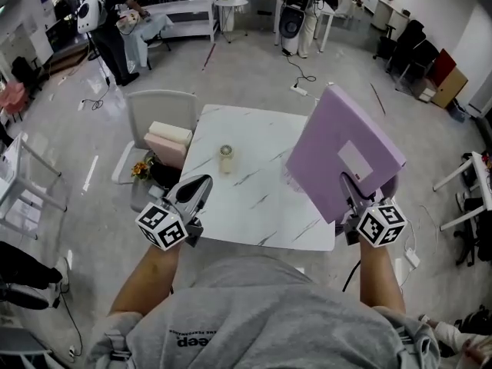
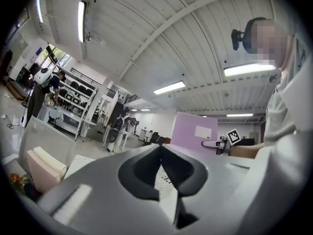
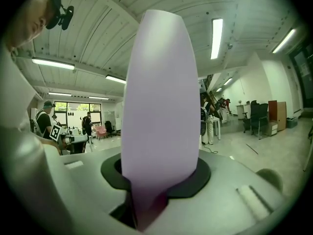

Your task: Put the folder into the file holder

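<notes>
Left of the counter [image 1: 261, 206], a chair [image 1: 157, 102] carries pink and cream boxes [image 1: 167, 143]; whether either is the file holder cannot be told. Left gripper [image 1: 197, 187]: jaws closed, empty, at the near left edge. A small round pot [image 1: 225, 158] stands mid-counter, possibly obstructing a leftward pass. Folder [image 1: 338, 148]: raised over the right side, right gripper [image 1: 350, 191] jaws clamped on its lower edge. Judged light, stiff, smooth and liable to swing.

Table [image 1: 254, 206] straight ahead, small jar [image 1: 225, 158] on its left half. Chair [image 1: 157, 106] left of table, two boxes [image 1: 167, 141] on seat. Folder [image 1: 344, 154] over table's right edge, in right gripper [image 1: 350, 184]. Left gripper [image 1: 201, 181] at near-left corner.
</notes>
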`<state>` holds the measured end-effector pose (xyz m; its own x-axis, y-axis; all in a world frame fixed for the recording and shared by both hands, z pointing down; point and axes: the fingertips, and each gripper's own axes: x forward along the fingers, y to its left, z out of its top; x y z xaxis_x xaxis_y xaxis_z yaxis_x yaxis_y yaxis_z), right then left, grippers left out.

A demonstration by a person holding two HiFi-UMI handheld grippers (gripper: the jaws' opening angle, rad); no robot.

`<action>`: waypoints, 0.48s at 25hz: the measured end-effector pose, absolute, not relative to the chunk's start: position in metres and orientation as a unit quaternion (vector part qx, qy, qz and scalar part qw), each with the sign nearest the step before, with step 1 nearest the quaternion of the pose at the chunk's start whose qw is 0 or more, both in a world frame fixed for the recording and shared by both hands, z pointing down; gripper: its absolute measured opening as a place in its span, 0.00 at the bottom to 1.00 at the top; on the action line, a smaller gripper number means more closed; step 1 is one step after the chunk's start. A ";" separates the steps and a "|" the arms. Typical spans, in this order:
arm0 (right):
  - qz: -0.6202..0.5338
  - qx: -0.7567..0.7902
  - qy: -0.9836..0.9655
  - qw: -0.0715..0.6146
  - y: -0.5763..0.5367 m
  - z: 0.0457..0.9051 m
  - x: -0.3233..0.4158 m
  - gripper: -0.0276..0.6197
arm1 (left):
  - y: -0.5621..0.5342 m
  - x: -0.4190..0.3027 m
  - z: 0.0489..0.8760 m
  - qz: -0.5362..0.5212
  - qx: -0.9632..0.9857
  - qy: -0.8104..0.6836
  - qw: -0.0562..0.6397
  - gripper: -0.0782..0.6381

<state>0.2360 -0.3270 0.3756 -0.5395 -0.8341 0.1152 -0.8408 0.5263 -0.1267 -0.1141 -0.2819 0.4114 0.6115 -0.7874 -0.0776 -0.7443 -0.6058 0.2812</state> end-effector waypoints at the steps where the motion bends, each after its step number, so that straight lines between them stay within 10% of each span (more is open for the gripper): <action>1: 0.084 0.477 -0.874 0.018 -0.336 0.376 0.238 0.25 | -0.291 -0.110 0.411 -0.093 0.891 -0.431 0.110 0.19; 12: 0.078 0.503 -0.861 0.011 -0.373 0.375 0.217 0.25 | -0.364 -0.121 0.402 -0.064 0.915 -0.391 0.076 0.19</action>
<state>0.2175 -0.3732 0.3753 -0.4938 -0.8641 0.0973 -0.8675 0.4817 -0.1243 -0.1215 -0.3639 0.4021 0.6859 -0.7254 -0.0580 -0.7058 -0.6826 0.1897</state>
